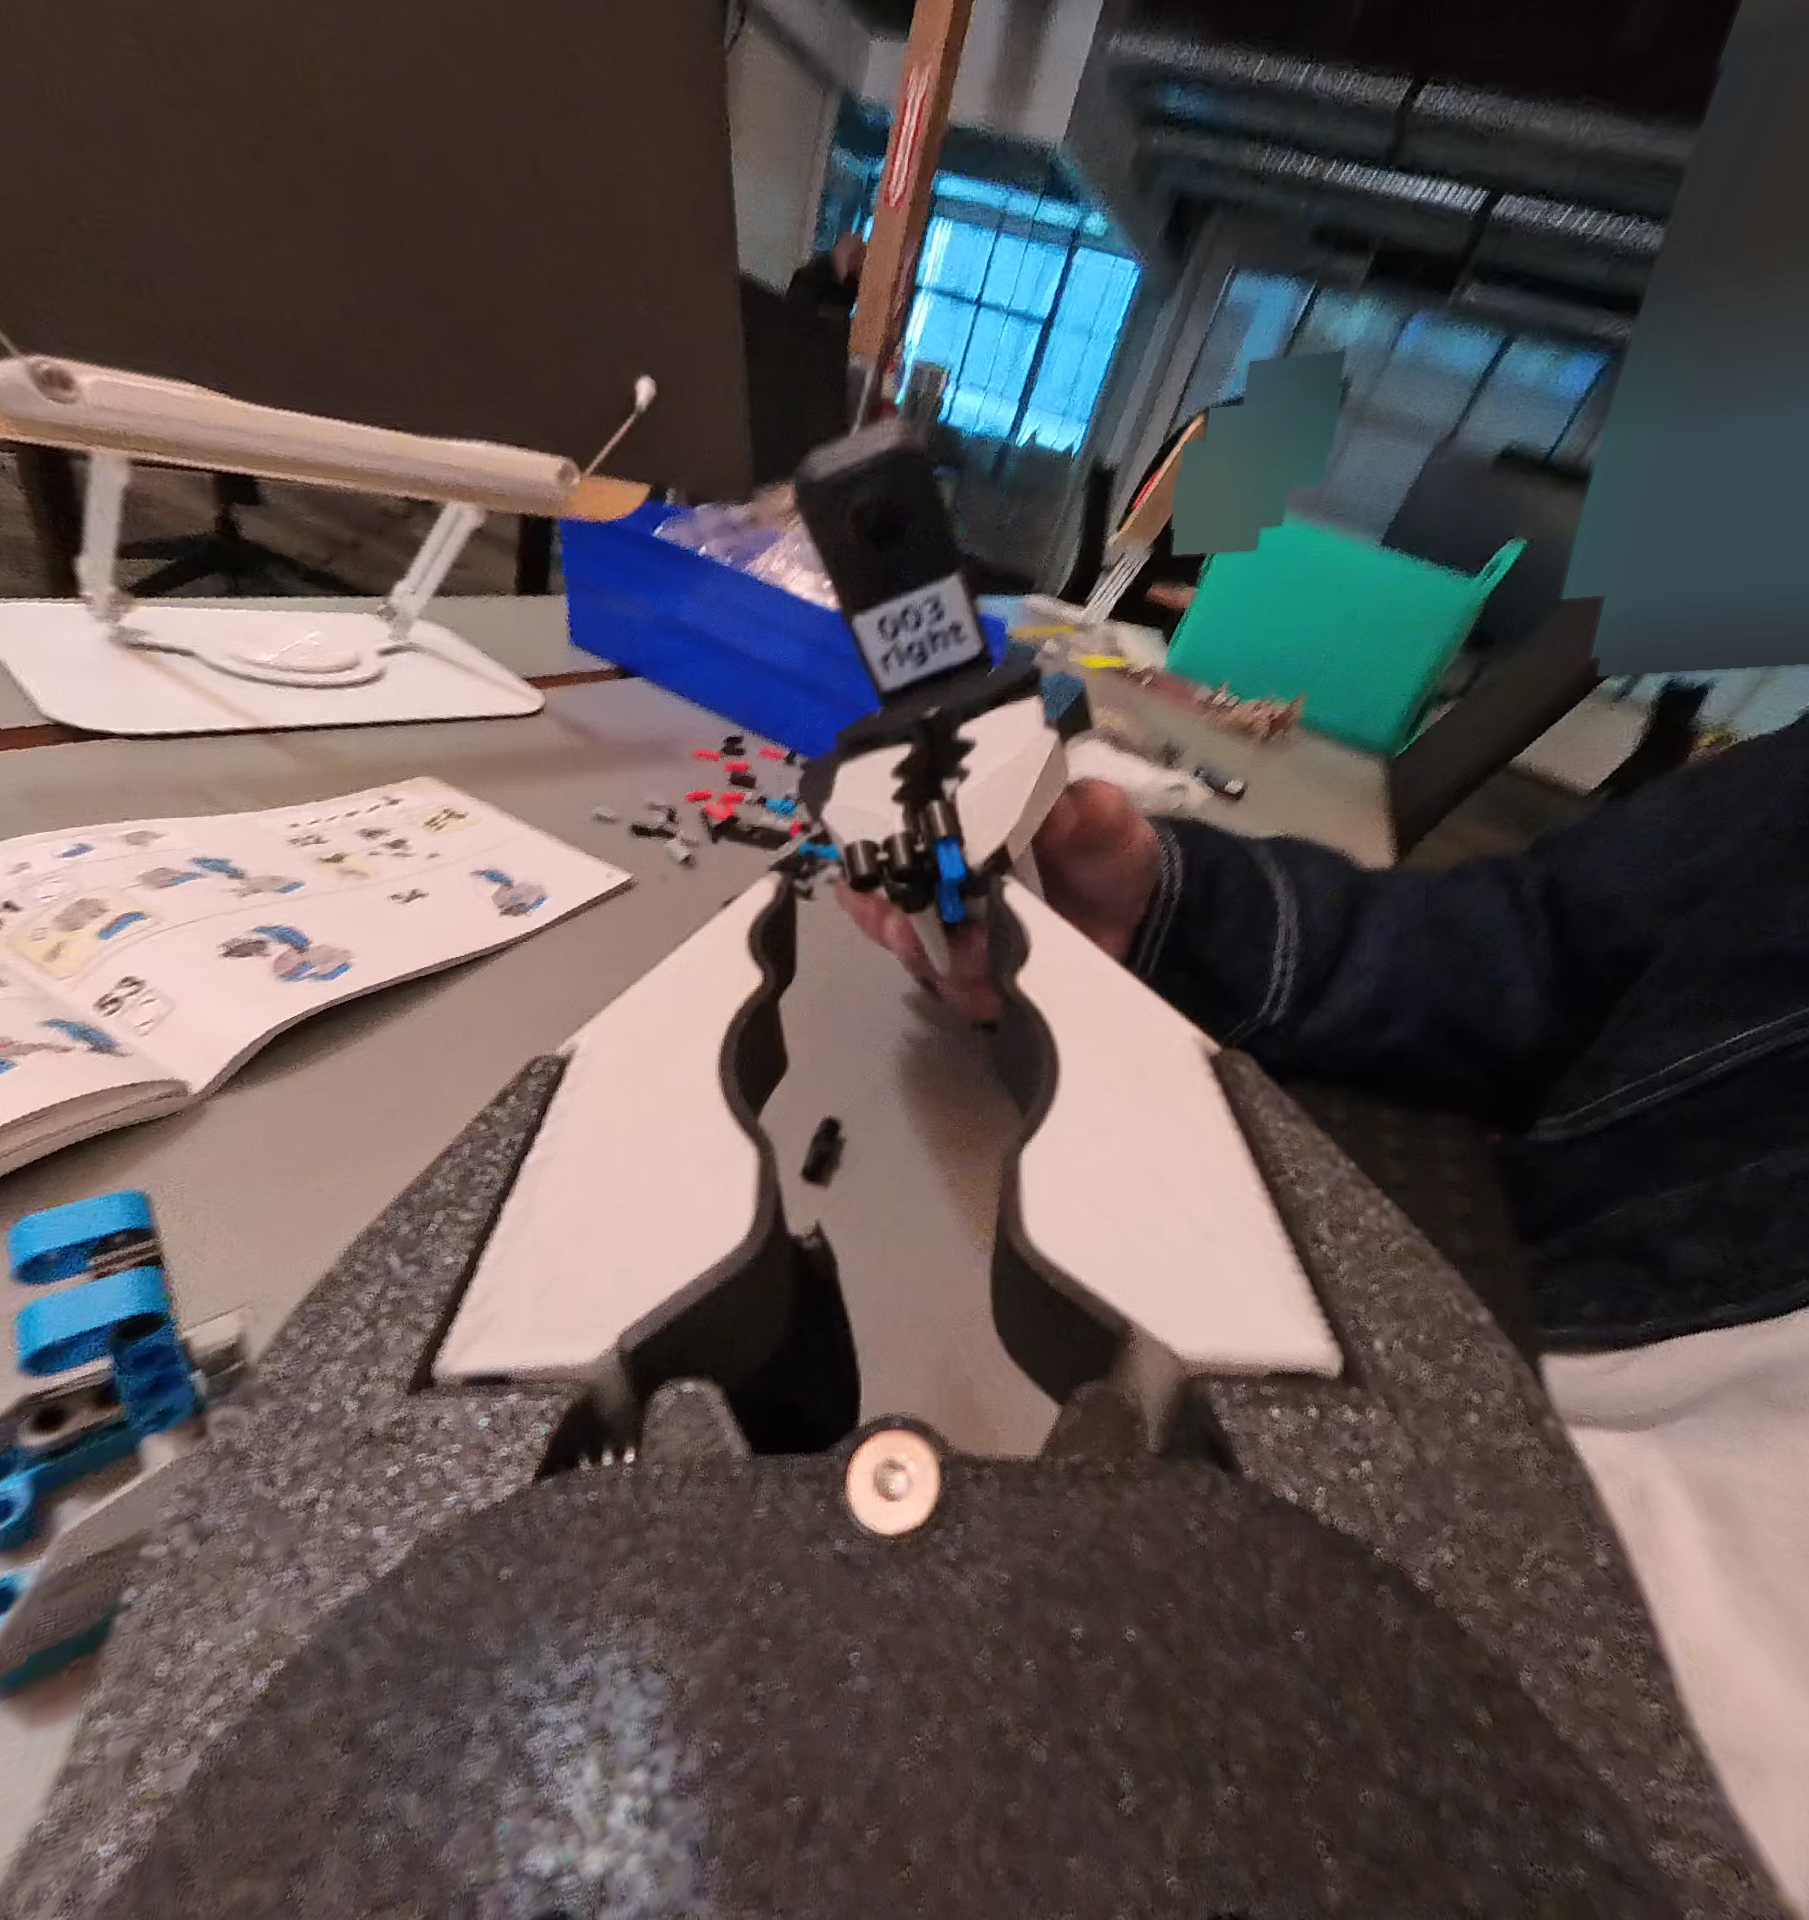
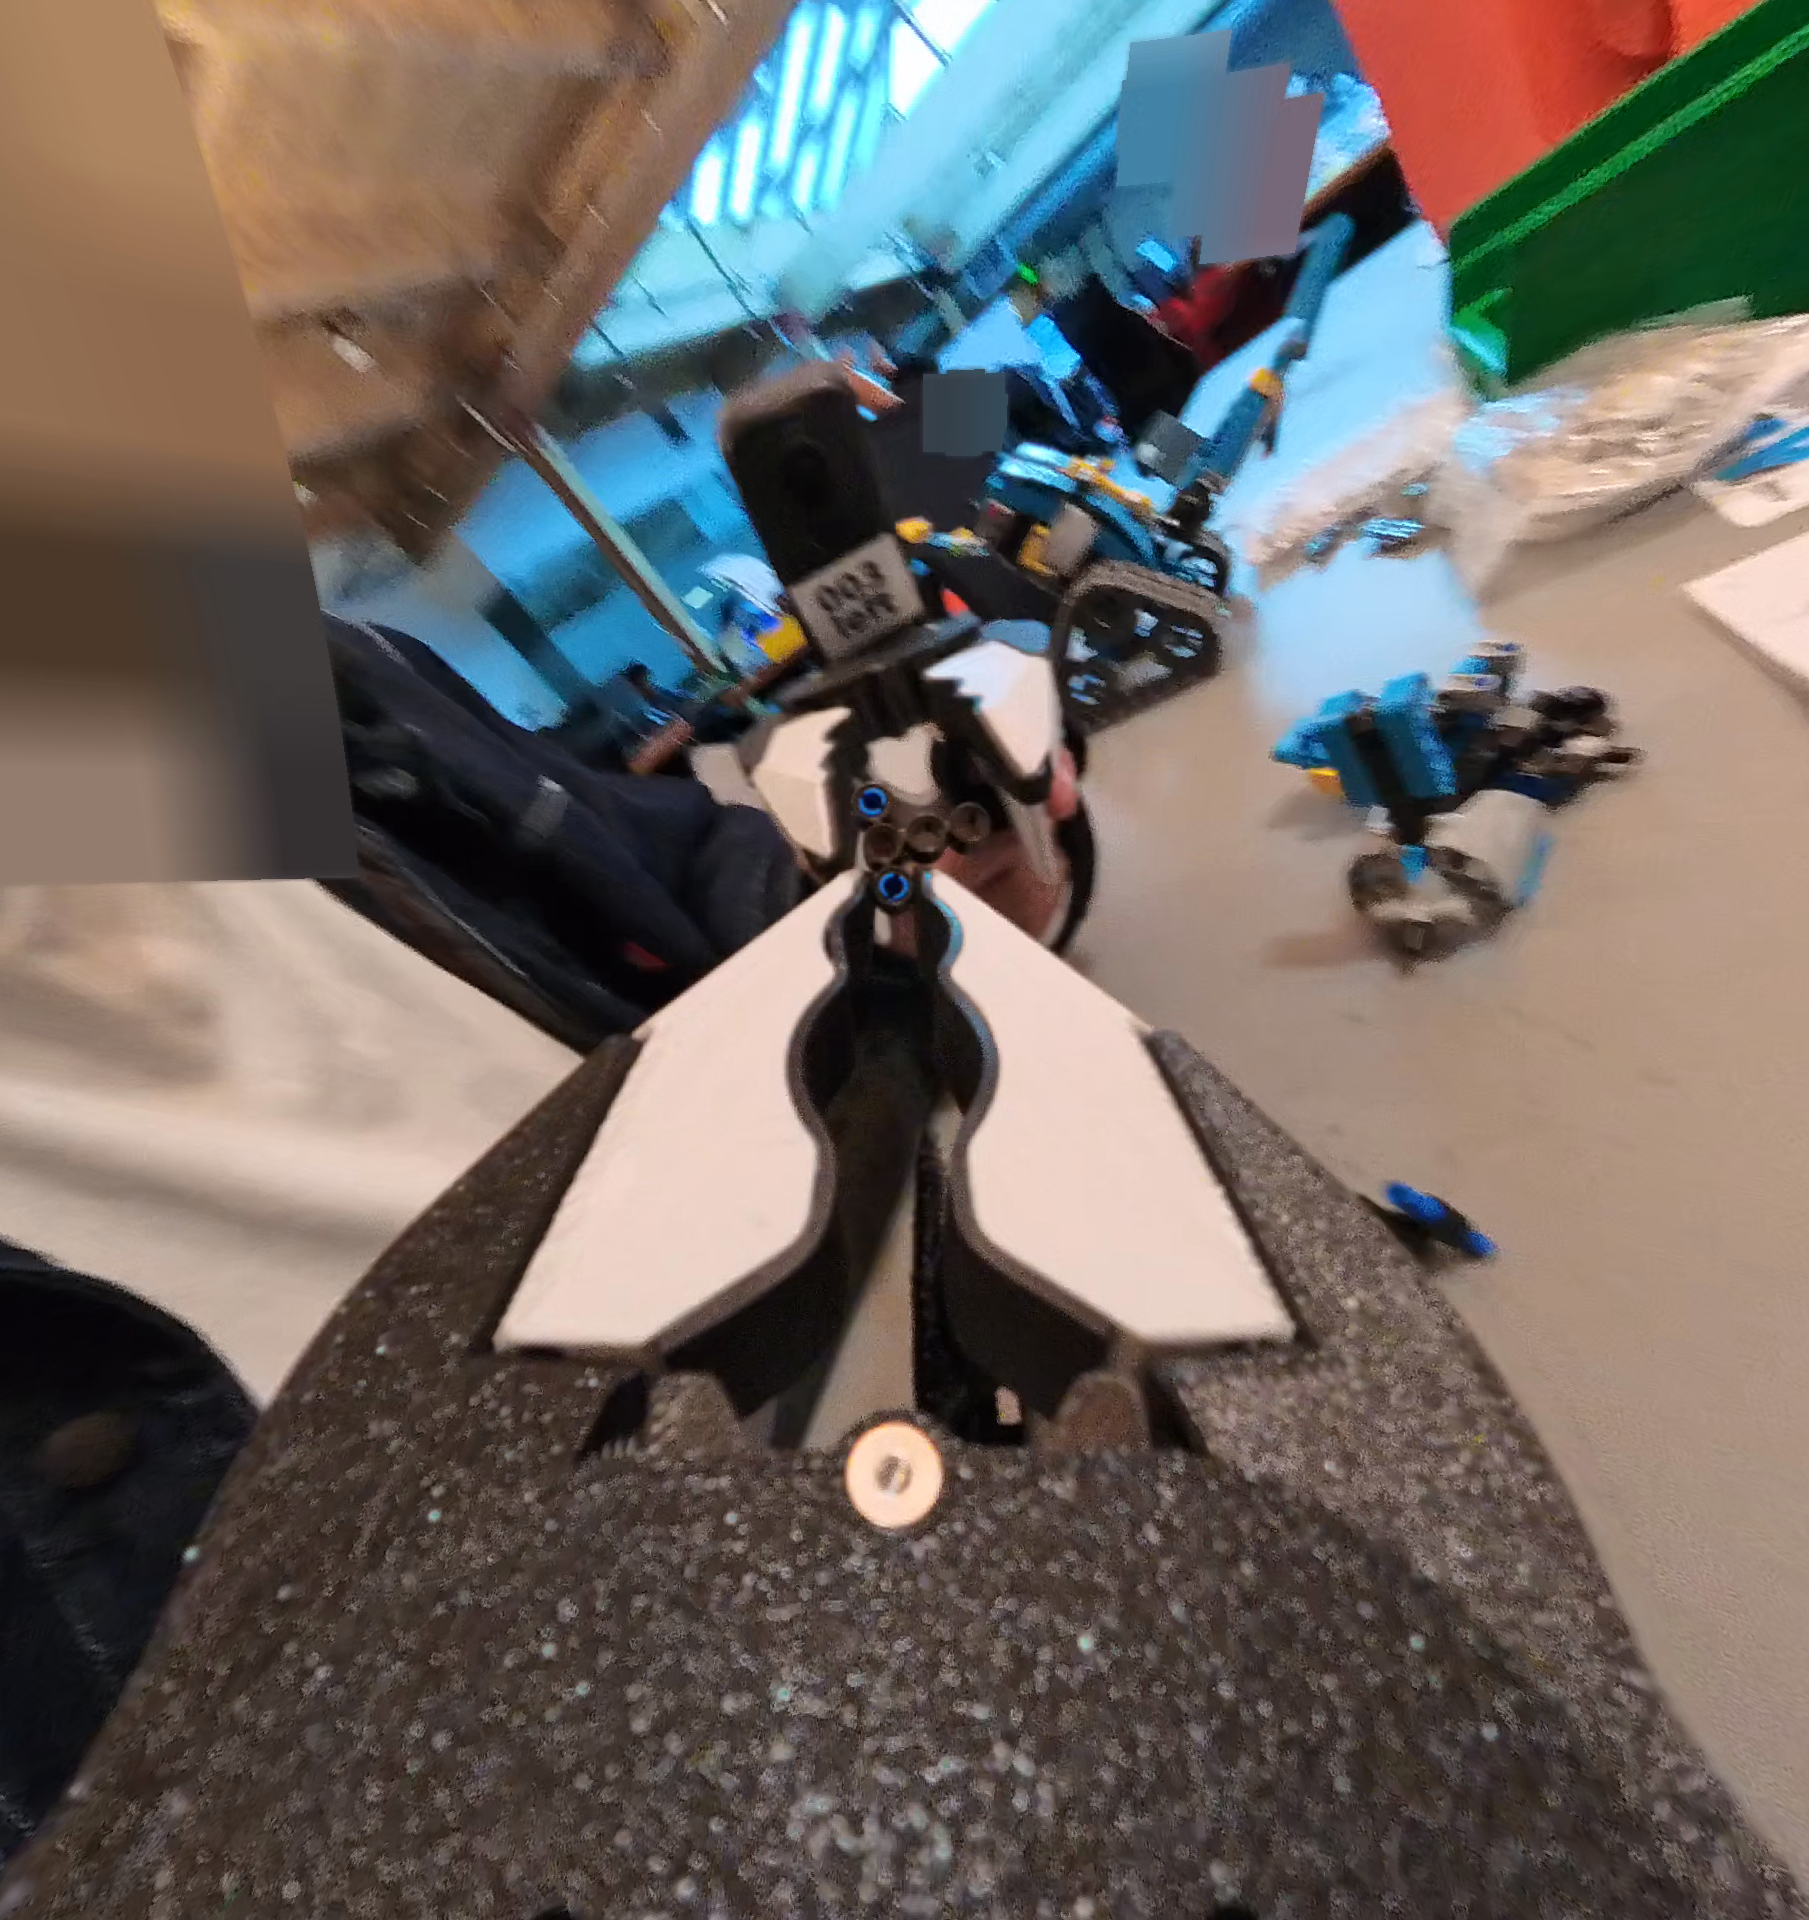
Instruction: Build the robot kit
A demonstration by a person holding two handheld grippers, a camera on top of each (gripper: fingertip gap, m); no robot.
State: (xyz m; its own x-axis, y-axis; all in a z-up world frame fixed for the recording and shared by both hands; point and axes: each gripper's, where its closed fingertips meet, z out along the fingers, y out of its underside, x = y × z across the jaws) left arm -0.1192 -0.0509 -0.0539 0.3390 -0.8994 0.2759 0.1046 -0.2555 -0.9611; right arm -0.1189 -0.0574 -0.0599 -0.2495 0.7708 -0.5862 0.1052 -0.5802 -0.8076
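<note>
A small black brick assembly with blue pins [image 1: 905,868] is held in the air between the two grippers, which face each other tip to tip. My left gripper [image 1: 889,883] has its fingertips closed around the assembly's near side. My right gripper [image 2: 892,896] is shut narrowly on the other side of the same assembly [image 2: 900,836], with one blue pin right at its tips. Each gripper shows in the other's view, with a black camera on top: the right gripper [image 1: 936,800] and the left gripper [image 2: 915,764]. A hand [image 1: 1087,862] grips the right one.
An open instruction booklet [image 1: 256,935] lies to the left, with blue brick parts [image 1: 79,1351] near it and loose small pieces [image 1: 723,810] behind. A blue bin [image 1: 692,613] and a green bin [image 1: 1326,634] stand at the back. A blue wheeled model [image 2: 1430,769] and a tracked model [image 2: 1139,623] stand on the table. Left and right tips are no more than a few centimetres apart.
</note>
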